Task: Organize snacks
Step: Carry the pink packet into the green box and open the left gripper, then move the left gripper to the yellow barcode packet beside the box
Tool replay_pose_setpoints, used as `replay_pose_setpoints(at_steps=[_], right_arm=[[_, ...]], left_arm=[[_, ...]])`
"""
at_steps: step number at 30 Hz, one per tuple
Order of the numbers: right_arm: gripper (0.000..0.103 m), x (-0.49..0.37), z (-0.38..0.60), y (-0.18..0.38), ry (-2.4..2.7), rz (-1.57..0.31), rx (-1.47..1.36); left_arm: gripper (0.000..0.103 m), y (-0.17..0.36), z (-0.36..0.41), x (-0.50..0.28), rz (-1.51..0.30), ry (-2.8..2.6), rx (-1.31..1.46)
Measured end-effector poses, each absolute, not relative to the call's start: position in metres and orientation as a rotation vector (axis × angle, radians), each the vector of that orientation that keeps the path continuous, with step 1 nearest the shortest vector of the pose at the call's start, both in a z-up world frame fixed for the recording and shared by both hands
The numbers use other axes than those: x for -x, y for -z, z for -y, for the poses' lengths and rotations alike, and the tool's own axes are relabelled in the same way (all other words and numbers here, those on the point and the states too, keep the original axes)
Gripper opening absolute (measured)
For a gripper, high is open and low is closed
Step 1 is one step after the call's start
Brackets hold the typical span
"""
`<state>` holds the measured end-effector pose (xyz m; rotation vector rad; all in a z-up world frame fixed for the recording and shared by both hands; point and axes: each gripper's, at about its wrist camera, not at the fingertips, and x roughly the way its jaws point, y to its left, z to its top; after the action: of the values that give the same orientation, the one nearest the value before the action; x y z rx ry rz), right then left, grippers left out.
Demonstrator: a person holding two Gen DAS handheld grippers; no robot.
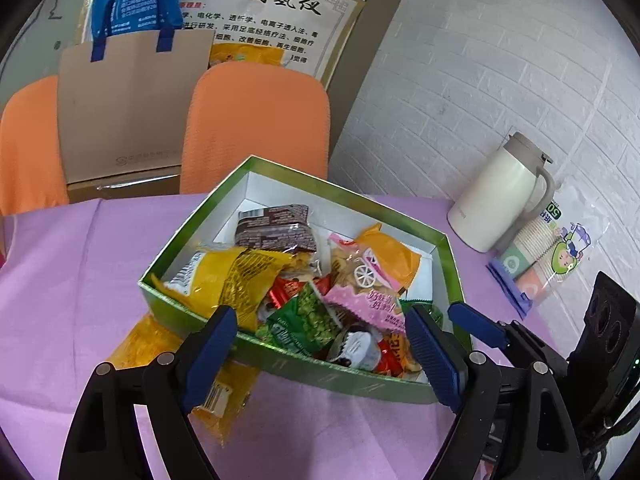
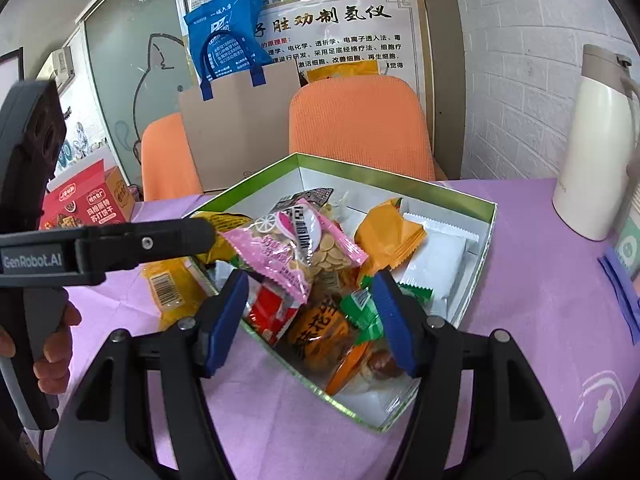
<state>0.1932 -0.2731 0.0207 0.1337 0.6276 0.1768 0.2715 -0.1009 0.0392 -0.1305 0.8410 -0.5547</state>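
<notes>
Where purple cloth [image 1: 80,248] ends, orange chairs [image 1: 256,128] stand.

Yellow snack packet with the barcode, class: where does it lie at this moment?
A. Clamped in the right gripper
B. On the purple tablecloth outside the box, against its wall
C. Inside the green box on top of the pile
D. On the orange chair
B: the yellow snack packet lies flat on the purple tablecloth outside the green box, against its wall, while the left gripper and right gripper are both open and empty.
</notes>
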Motion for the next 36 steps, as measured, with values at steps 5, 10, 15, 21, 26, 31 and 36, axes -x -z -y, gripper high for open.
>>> replay_pose_setpoints(at_steps=[5, 10, 15, 21, 26, 31, 36], right_arm=[[0.070, -0.169, 0.263, -0.040, -0.185, -0.590, -0.134], [0.070, -0.146, 0.245, -0.052, -0.215, -0.559, -0.140], [0.070, -0.138, 0.216, -0.044, -0.281, -0.620, -0.124], [0.070, -0.139, 0.187, -0.024, -0.326, -0.709, -0.089], [0.070, -0.151, 0.174, -0.011, -0.338, -0.768, -0.118], [0.070, -0.170, 0.168, 0.006, -0.338, -0.821, -0.177], [0.068, -0.189, 0.162, 0.024, -0.332, -0.854, -0.208]], left_arm=[[0.088, -0.043, 0.063, -0.257, -0.836, 0.505, 0.152], [0.088, -0.038, 0.024, -0.250, -0.854, 0.418, 0.186], [0.088, -0.024, 0.001, -0.248, -0.900, 0.398, 0.250], [0.088, -0.010, -0.009, -0.250, -0.922, 0.394, 0.243], [0.087, -0.002, -0.018, -0.262, -0.945, 0.435, 0.283], [0.084, 0.001, -0.017, -0.280, -0.950, 0.483, 0.282], [0.081, 0.010, -0.017, -0.303, -0.971, 0.491, 0.284]])
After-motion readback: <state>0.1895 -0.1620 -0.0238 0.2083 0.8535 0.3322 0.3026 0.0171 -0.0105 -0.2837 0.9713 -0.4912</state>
